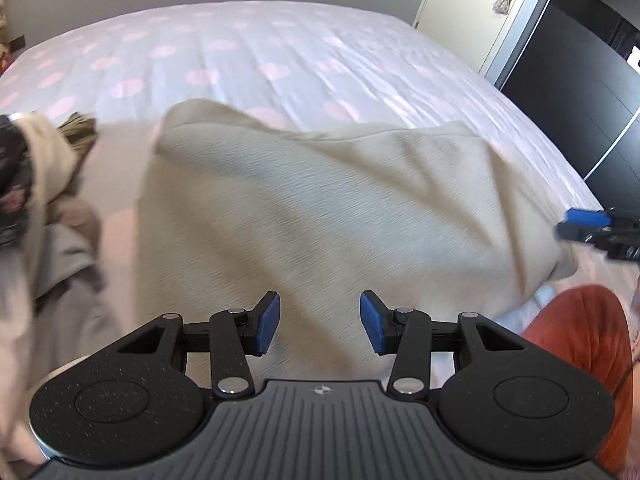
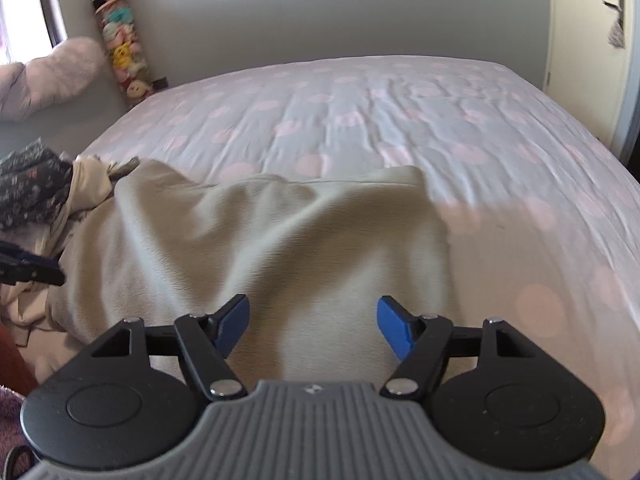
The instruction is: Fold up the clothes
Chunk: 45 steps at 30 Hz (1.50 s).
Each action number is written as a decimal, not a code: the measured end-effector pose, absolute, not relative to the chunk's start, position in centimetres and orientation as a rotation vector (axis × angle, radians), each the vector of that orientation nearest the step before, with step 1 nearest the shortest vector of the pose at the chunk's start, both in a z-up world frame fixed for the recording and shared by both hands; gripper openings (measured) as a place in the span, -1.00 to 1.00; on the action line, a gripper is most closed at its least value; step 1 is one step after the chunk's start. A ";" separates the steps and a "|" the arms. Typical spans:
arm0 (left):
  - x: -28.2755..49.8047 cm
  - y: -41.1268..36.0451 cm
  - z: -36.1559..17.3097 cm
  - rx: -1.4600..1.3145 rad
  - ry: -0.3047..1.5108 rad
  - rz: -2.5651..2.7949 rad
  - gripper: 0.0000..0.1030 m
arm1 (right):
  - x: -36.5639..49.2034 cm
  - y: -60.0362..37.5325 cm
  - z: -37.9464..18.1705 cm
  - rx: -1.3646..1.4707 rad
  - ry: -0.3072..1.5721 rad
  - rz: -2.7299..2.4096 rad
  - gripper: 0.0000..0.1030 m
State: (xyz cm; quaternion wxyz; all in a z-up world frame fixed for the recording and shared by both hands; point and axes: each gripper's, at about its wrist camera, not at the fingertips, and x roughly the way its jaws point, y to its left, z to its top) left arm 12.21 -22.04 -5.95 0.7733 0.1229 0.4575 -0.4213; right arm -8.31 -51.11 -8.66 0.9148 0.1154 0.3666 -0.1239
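A cream garment (image 1: 320, 208) lies spread and rumpled on the near part of the bed, and shows again in the right wrist view (image 2: 280, 240). My left gripper (image 1: 320, 324) hangs over its near edge, open, with no cloth between the blue pads (image 1: 268, 322). My right gripper (image 2: 314, 326) hovers over the same garment, open wider, its blue pads (image 2: 394, 326) also empty. Each gripper appears at the edge of the other's view: the right gripper (image 1: 580, 226) beside the garment's right side, the left gripper (image 2: 36, 270) at its left side.
The bed (image 2: 400, 128) has a pale sheet with pink dots. A pile of other clothes (image 1: 36, 208), dark floral and beige, sits left of the garment. A rust-coloured cloth (image 1: 580, 344) is near right. A door (image 1: 472, 4) and a dark wardrobe (image 1: 580, 92) stand beyond.
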 end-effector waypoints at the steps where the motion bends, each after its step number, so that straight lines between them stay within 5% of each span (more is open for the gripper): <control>1: 11.9 -22.8 -6.4 0.262 0.996 -0.911 -0.18 | -7.5 -50.5 -9.0 0.229 0.766 -0.251 0.32; 10: 11.7 -27.9 -10.2 0.212 1.063 -0.939 -0.21 | -2.3 -47.5 -12.7 0.190 0.875 -0.206 -0.24; 19: 16.5 -31.6 -12.4 0.117 1.085 -0.862 -0.42 | 3.9 -48.9 -15.4 0.168 0.850 -0.235 -0.34; 28: 21.7 -34.7 -14.2 0.073 1.055 -0.810 -0.98 | 10.3 -51.9 -17.2 0.187 0.790 -0.249 -0.37; 38: 24.2 -36.9 -14.2 0.088 0.961 -0.785 -0.99 | 15.3 -53.9 -17.8 0.154 0.810 -0.288 -0.35; 45: 22.5 -33.1 -13.4 0.115 0.887 -0.818 -0.99 | 11.3 -54.3 -17.4 0.214 0.761 -0.286 -0.38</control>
